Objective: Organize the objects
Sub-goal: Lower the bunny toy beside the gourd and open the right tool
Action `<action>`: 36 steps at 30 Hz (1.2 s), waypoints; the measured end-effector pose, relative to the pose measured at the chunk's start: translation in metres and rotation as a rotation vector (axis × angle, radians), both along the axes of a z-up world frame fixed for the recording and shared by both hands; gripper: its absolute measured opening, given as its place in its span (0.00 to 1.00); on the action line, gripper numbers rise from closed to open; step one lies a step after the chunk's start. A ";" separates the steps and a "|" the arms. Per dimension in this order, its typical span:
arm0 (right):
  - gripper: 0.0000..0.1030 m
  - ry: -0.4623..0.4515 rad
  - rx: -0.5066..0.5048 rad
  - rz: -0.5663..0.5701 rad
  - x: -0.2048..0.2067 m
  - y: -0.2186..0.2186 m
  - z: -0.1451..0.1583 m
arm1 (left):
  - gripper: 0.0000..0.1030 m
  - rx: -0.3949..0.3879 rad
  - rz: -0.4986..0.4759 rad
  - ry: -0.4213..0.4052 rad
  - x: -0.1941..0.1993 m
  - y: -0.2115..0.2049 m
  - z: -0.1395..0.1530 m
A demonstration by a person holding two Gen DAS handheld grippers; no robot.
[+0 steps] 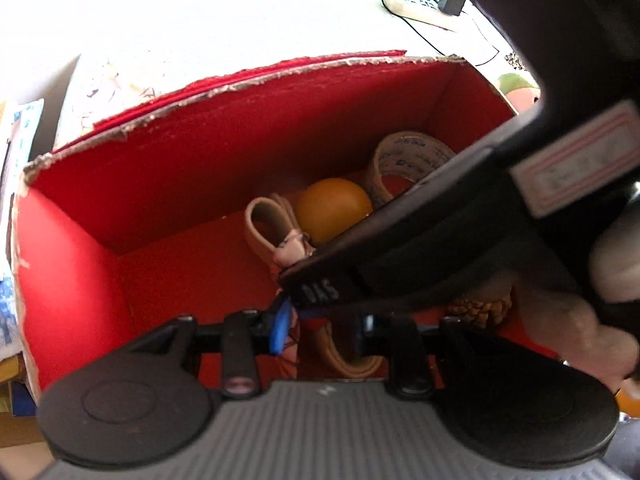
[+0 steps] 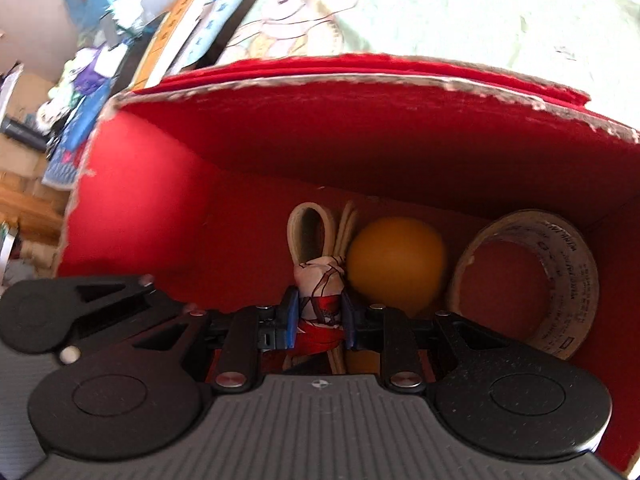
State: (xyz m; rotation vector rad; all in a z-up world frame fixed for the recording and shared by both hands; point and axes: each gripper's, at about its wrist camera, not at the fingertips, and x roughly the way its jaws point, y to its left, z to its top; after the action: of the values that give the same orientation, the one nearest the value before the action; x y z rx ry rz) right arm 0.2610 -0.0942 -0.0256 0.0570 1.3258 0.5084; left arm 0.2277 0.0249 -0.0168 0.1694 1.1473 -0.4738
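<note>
A red cardboard box [image 1: 192, 152] [image 2: 360, 132] holds an orange ball [image 1: 332, 208] [image 2: 396, 264], a roll of tape [image 1: 404, 160] [image 2: 560, 280] and a beige strap bundle [image 1: 268, 220] [image 2: 316, 236] with a white and red wrap [image 2: 320, 300]. My right gripper [image 2: 319, 320] is down in the box, shut on the bundle's wrap. It crosses the left wrist view [image 1: 400, 248] and hides the left gripper's right finger. My left gripper [image 1: 320, 320] is over the box; one blue pad [image 1: 280, 326] shows, and its state is unclear.
The box stands on a pale printed cloth [image 2: 440, 8]. Books and clutter [image 2: 120, 60] lie left of the box. A power strip with a cable [image 1: 420, 4] lies beyond it. A woven yellow object [image 1: 480, 308] sits at the box's near right.
</note>
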 end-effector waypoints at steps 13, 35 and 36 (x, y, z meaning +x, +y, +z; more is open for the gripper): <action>0.26 0.047 0.030 -0.062 0.003 -0.026 -0.001 | 0.40 0.055 0.007 -0.021 0.001 0.002 0.001; 0.26 0.034 0.106 -0.114 -0.031 -0.058 0.019 | 0.54 0.126 0.146 -0.098 -0.002 0.024 0.010; 0.26 0.014 0.099 -0.120 -0.037 -0.060 0.022 | 0.54 0.136 0.149 -0.106 -0.003 0.023 0.010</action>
State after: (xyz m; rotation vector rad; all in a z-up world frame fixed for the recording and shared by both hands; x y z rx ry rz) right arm 0.2244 -0.1546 -0.0040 0.2210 1.3013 0.4724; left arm 0.2248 0.0479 -0.0068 0.2229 1.0795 -0.2520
